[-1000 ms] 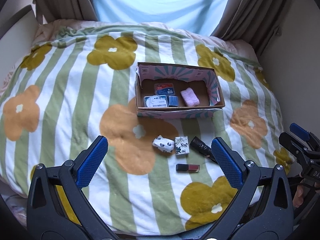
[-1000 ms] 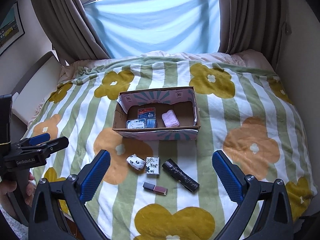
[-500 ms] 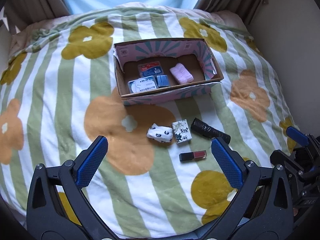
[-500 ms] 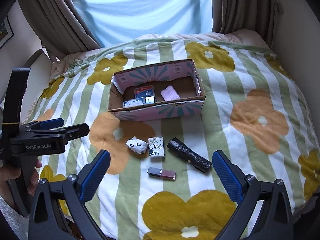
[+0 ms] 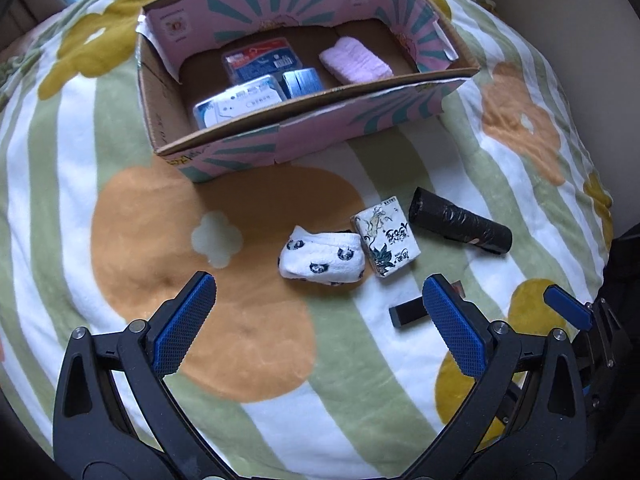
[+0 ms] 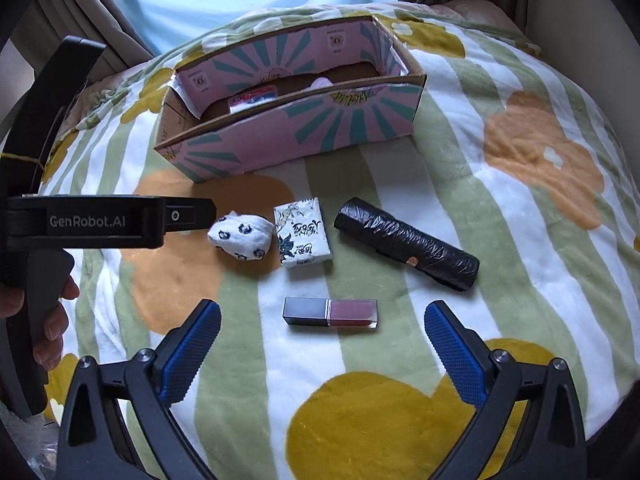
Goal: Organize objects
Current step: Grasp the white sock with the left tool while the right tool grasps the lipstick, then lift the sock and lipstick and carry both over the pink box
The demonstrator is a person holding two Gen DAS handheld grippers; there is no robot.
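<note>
On the flowered blanket lie a white panda-print sock (image 5: 322, 256) (image 6: 241, 237), a printed tissue pack (image 5: 386, 236) (image 6: 302, 231), a black bag roll (image 5: 460, 226) (image 6: 406, 244) and a dark red lip gloss (image 5: 408, 315) (image 6: 331, 312). Behind them stands a pink cardboard box (image 5: 320, 136) (image 6: 296, 136) holding blue packets (image 5: 262, 60) and a pink cloth (image 5: 356, 66). My left gripper (image 5: 316, 308) is open, just short of the sock. My right gripper (image 6: 322, 336) is open over the lip gloss. The left gripper's body (image 6: 104, 222) reaches the sock from the left.
The blanket (image 6: 540, 152) covers a bed that drops away at the right and near edges. Curtains (image 6: 100, 32) and a bright window lie behind the box. A person's hand (image 6: 44, 320) grips the left tool's handle. The right gripper's finger (image 5: 566, 312) shows at the lower right.
Both grippers have moved forward and down toward the loose items; the box and objects look much larger. The left gripper closed in on the sock, the right on the lip gloss.
</note>
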